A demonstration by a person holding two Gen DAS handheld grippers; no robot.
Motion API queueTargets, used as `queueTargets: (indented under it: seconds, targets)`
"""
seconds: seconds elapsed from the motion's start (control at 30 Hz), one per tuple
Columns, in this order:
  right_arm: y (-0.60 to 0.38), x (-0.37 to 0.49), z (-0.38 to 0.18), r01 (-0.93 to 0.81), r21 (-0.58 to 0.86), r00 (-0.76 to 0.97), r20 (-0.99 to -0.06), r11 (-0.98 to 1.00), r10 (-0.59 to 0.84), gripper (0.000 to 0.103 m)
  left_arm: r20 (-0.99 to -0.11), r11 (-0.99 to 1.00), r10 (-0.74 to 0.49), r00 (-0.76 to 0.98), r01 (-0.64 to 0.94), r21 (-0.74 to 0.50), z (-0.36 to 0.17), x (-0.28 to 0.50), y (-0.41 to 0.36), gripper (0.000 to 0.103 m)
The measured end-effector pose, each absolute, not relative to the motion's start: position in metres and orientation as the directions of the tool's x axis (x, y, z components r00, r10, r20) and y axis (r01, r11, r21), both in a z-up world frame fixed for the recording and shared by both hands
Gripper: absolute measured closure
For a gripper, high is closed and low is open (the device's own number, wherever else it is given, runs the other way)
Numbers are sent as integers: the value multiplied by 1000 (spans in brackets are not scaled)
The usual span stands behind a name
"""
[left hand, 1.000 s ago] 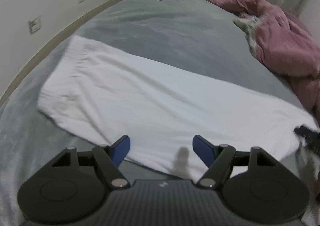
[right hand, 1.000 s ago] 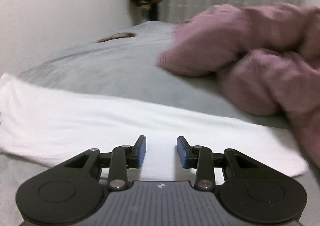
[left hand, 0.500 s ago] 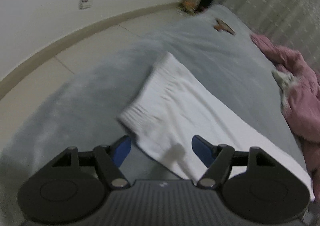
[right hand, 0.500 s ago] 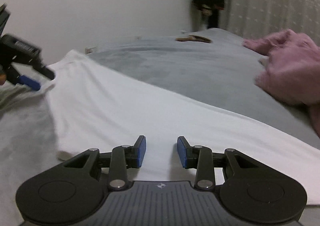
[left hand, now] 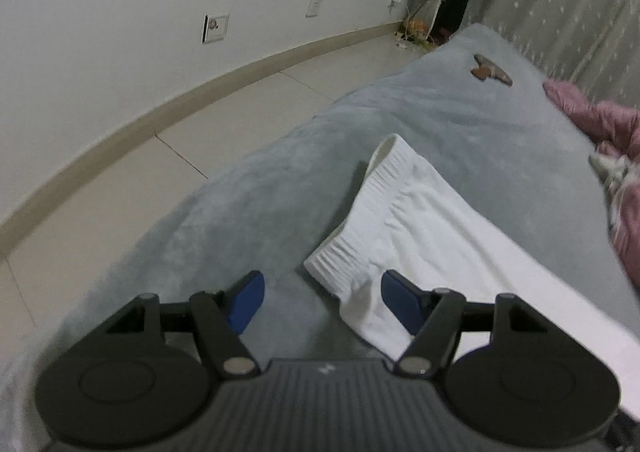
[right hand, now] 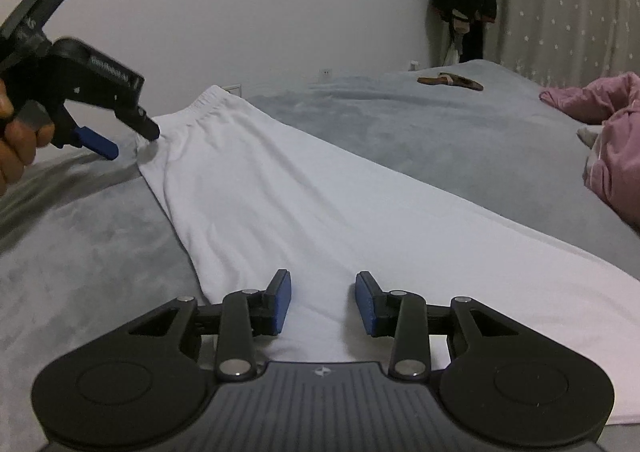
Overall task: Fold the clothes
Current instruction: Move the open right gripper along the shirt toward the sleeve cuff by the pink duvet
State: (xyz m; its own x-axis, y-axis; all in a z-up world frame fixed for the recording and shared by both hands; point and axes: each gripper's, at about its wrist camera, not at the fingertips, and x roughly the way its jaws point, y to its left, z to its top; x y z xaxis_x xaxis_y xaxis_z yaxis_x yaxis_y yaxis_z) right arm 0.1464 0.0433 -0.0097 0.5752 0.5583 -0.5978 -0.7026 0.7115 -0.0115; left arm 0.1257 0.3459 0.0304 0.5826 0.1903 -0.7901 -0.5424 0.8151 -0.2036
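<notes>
A pair of white trousers [right hand: 304, 203] lies stretched flat along the grey bed [right hand: 400, 123], doubled lengthways into one long strip, its gathered elastic waistband [left hand: 360, 219] at the end nearest the wall and its far end running out of sight past the right gripper. The left gripper [left hand: 320, 292] sits low at the near waistband corner with its jaws spread wide, one blue pad over the cloth and the other over the bare bed, so the corner lies between them; in the right wrist view the same gripper [right hand: 128, 135], held in a hand [right hand: 20, 139], tips its fingers down onto that corner. This placing suggests it is set either to pinch the corner or has just let it go; the pictures fit both. The right gripper [right hand: 322, 302] hovers over the middle of the strip with its jaws apart and nothing between them, probably ready to hold or mark a fold line. The cloth looks thin, soft and smooth, with fine pleats at the waistband and only faint creases elsewhere. A crumpled pink quilt [right hand: 616, 139] lies well apart on the bed.
</notes>
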Motion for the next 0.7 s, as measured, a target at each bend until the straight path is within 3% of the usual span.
queueTargets:
  seconds: [0.33, 0.7]
  targets:
    - [24, 154, -5, -673, 50, 576, -590, 738, 566, 66, -742, 874, 197, 641, -457, -163, 50, 121, 314, 35]
    - [-20, 193, -2, -568, 82, 636, -588, 819, 500, 66, -759, 947, 65, 647, -280, -158, 41, 136, 248, 35]
